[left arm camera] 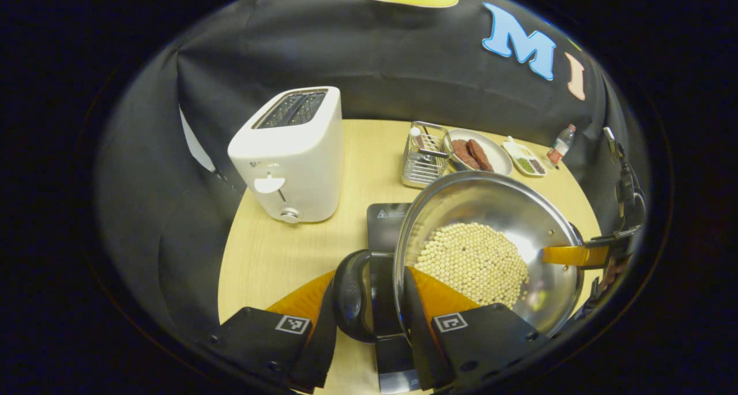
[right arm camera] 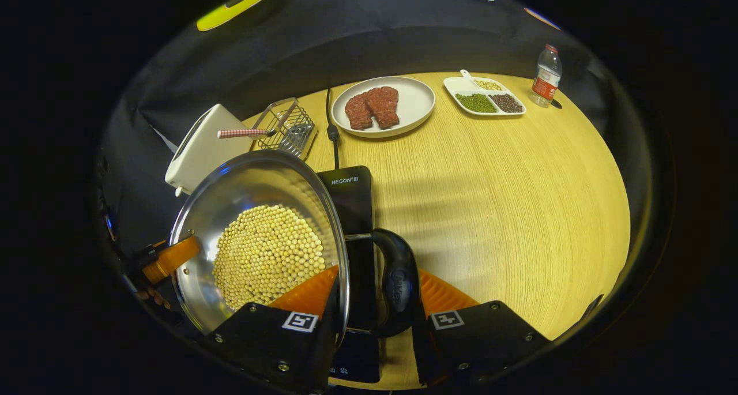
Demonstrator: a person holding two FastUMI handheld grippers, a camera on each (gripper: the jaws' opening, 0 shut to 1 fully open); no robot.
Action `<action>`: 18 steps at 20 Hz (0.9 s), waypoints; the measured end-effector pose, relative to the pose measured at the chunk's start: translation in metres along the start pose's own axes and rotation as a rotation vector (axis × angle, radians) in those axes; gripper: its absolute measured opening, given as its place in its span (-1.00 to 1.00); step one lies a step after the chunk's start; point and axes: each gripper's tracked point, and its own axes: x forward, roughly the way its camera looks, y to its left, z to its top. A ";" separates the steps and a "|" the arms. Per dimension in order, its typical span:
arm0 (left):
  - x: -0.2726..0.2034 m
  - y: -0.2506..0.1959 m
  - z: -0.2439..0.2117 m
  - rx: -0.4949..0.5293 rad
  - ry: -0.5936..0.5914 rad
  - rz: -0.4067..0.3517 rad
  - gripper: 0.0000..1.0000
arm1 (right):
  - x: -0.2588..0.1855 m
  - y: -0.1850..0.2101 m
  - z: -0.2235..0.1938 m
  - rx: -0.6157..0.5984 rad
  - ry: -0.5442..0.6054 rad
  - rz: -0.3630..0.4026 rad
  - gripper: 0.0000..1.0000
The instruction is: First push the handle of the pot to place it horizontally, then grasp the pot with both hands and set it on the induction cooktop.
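Pot [left arm camera: 490, 239] of beans held aloft just over the induction cooktop [right arm camera: 351, 210], tilted. Left gripper [left arm camera: 369, 303] clenched on one loop handle [left arm camera: 351, 294], right gripper [right arm camera: 372, 303] on the other [right arm camera: 398, 279]. Needs levelling, then straight down.

Right claw [right arm camera: 369, 303] closed around black side handle [right arm camera: 398, 285] of steel pot [right arm camera: 230, 193], one finger inside rim, other outside handle. Pot holds pale beans [right arm camera: 265, 256], sits over black induction cooktop [right arm camera: 351, 199]. Left claw [right arm camera: 170, 258] at pot's far rim. Wooden worktop [right arm camera: 507, 199] carries plate of meat [right arm camera: 383, 106], divided dish [right arm camera: 484, 97], bottle [right arm camera: 546, 75], wire basket [right arm camera: 285, 127], white toaster [right arm camera: 202, 147].
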 end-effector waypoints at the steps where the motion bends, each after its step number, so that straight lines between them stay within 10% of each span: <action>1: 0.001 0.000 -0.001 0.000 0.003 -0.005 0.27 | 0.001 0.001 -0.001 0.003 -0.006 -0.004 0.12; 18: -0.018 0.016 -0.004 -0.031 -0.062 0.021 0.39 | 0.009 0.006 0.007 -0.034 -0.058 0.025 0.12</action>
